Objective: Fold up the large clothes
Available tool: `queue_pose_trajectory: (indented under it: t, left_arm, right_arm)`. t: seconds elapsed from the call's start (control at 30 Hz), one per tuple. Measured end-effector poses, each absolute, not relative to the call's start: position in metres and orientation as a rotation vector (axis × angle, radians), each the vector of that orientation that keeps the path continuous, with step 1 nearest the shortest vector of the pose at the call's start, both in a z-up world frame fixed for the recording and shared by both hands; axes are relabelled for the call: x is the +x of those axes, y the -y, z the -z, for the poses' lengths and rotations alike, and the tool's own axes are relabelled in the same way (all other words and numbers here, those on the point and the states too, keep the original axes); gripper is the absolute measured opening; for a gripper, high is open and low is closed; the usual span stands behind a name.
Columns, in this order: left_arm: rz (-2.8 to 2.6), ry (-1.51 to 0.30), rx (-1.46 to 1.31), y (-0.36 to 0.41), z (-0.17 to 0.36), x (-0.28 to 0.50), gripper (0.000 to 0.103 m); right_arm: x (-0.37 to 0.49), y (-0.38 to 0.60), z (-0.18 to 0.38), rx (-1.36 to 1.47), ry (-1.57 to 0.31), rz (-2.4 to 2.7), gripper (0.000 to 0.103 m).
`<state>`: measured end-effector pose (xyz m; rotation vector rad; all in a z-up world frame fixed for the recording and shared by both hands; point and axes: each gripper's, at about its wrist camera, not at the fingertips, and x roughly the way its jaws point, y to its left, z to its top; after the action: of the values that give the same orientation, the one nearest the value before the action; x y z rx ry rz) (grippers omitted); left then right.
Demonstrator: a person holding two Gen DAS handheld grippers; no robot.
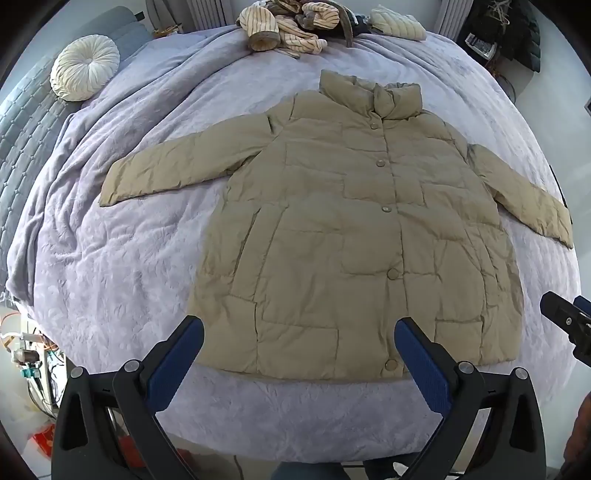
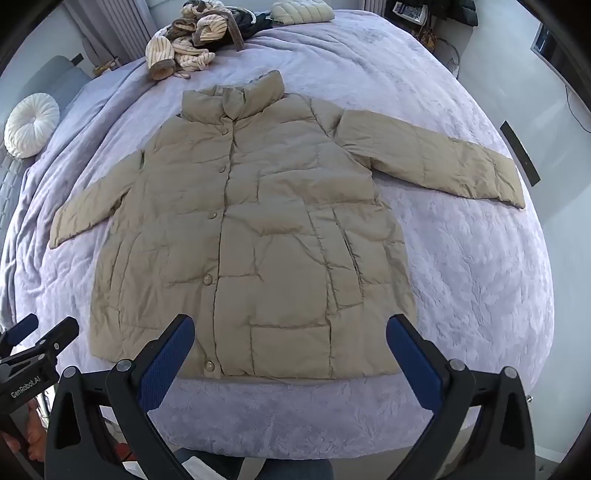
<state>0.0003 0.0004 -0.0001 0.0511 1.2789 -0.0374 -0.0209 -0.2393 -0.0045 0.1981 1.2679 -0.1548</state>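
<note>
I'm holding my left gripper (image 1: 299,332) over the near edge of the bed (image 1: 122,258), jaws spread wide, nothing between the blue pads (image 1: 173,365). My right gripper (image 2: 290,330) is hovering over the same near edge, jaws just as wide, also gripping nothing. Each gripper is showing at the side of the other's view.

The beige puffer jacket (image 1: 332,229) is lying flat on the lavender blanket (image 2: 461,277), front up, snaps closed down the placket, collar pointing to the far edge, hem running along the near edge just beyond my fingertips. Both sleeves are stretching outward and angling down: left sleeve (image 1: 177,166) toward the bed's left side, right sleeve (image 2: 436,158) toward the right side, cuff close to that edge.

At the far edge a pile of striped clothes (image 1: 288,29) is sitting well apart from the jacket, with a pale quilted garment (image 2: 303,11) beside it. A round white cushion (image 1: 85,66) is resting at the far left corner, against the grey headboard (image 1: 22,140).
</note>
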Motion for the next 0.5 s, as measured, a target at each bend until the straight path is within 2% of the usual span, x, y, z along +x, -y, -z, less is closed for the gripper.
queue_pose_trajectory:
  t: [0.5]
  left_arm:
    - [0.039, -1.276, 0.055, -0.0035, 0.0005, 0.0007, 0.103]
  right_arm:
    - [-0.0199, 0.2379, 0.0049, 0.198, -1.268, 0.155, 0.103]
